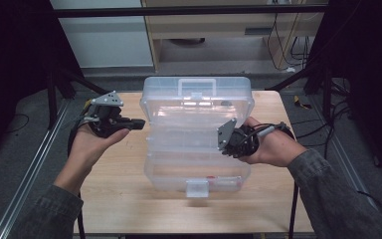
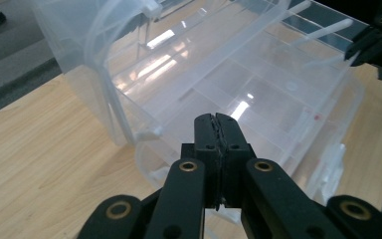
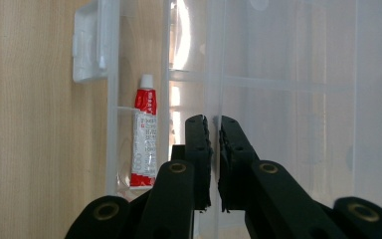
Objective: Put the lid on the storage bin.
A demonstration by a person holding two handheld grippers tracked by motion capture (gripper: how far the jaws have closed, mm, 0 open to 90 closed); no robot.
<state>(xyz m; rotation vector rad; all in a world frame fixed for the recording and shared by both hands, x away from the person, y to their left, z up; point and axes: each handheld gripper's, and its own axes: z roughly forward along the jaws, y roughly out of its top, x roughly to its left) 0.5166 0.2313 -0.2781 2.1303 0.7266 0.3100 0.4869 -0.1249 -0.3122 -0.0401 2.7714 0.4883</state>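
Closest to my high camera are the two grey sleeves coming in from the bottom, each hand holding a gripper over the wooden worktop. The left gripper sits out to the side of the clear plastic organizer box, just off its edge and pointing in toward it. In the left gripper view its jaws are pressed together with nothing between them, and just ahead of them I can see the box's divided compartments and its raised lid.

The right gripper is over the opposite side of the box, with the hand wrapped around it. In the right gripper view its jaws are almost together, just a thin slit between them, and I can't see them holding anything. They line up with one of the clear walls of the box, but I honestly can't tell if the wall is between them or just beyond.

Just beside the right gripper's jaws, on their left in that view, there's a small red and white tube lying in the narrow compartment along the box's front edge, right next to the white latch. From above, the same tube lies near the front latch.
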